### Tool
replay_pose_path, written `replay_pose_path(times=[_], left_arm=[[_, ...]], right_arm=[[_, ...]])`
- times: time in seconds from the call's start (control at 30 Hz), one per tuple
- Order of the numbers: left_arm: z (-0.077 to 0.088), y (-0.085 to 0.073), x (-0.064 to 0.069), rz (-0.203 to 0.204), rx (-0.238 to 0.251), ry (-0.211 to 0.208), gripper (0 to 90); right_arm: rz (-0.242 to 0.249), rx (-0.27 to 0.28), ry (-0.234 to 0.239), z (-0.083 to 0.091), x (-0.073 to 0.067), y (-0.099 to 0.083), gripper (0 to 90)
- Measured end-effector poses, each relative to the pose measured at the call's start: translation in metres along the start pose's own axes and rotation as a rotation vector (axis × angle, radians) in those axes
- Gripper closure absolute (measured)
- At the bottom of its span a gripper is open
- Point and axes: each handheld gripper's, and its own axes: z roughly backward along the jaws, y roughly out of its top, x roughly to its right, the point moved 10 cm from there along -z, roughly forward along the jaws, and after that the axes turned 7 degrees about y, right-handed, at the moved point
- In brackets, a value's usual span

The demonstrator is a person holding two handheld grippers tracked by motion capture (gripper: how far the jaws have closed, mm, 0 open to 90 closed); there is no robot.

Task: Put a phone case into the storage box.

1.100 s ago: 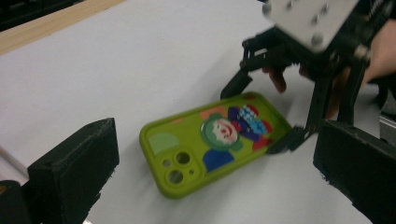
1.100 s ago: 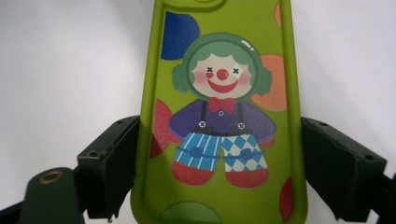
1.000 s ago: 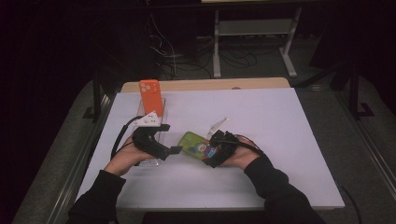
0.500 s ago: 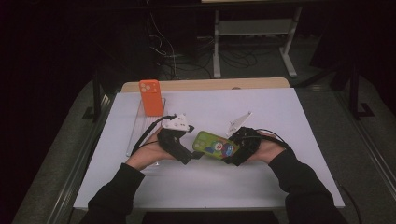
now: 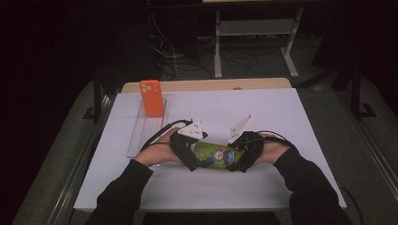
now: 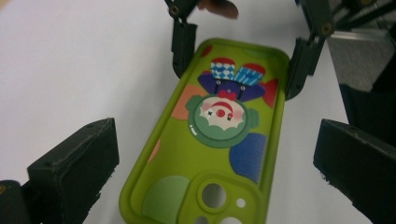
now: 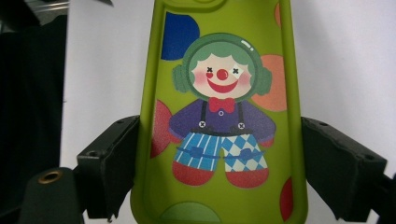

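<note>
Green clown phone case (image 5: 217, 155) sits above the white counter (image 5: 291, 122), right gripper (image 7: 219, 163) fingers clamping its edges, left gripper (image 6: 210, 163) fingers spread wide around it; an off-centre closing could twist it free.

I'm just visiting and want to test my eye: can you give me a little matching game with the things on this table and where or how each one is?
1. green clown phone case
2. orange phone case
3. left gripper
4. right gripper

a. stands upright at the clear tray
b. jaws open, either side of the case's camera end
c. lies between both grippers
d. clamps the case's sides

1-c, 2-a, 3-b, 4-d
</note>
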Motion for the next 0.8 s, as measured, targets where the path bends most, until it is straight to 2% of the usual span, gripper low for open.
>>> replay_pose_path(times=[0.07,0.17,0.37,0.5,0.53,0.63,0.7,0.8], left_arm=[[-0.003,-0.002,0.003,-0.027,-0.018,-0.015,0.0],[-0.006,-0.006,0.007,-0.05,-0.039,-0.038,0.0],[-0.011,-0.011,0.013,-0.064,-0.076,-0.056,0.0],[-0.014,-0.015,0.016,-0.082,-0.104,-0.069,0.1],[-0.013,-0.016,0.016,-0.087,-0.111,-0.068,3.8],[-0.015,-0.017,0.017,-0.084,-0.112,-0.073,6.6],[-0.015,-0.018,0.016,-0.093,-0.121,-0.075,8.5],[-0.016,-0.019,0.017,-0.099,-0.133,-0.077,10.9]], right_arm=[[0.01,0.0,0.026,-0.001,-0.004,0.001,15.4],[0.03,0.002,0.04,-0.002,-0.009,0.004,15.3],[0.063,0.009,0.052,-0.003,-0.015,0.01,15.3],[0.068,0.009,0.056,-0.003,-0.017,0.011,15.3],[0.069,0.008,0.054,-0.003,-0.017,0.012,15.3],[0.07,0.008,0.062,-0.003,-0.019,0.012,15.3],[0.042,-0.005,0.066,-0.002,-0.022,0.011,15.3],[0.044,-0.007,0.065,-0.002,-0.022,0.011,15.3]])
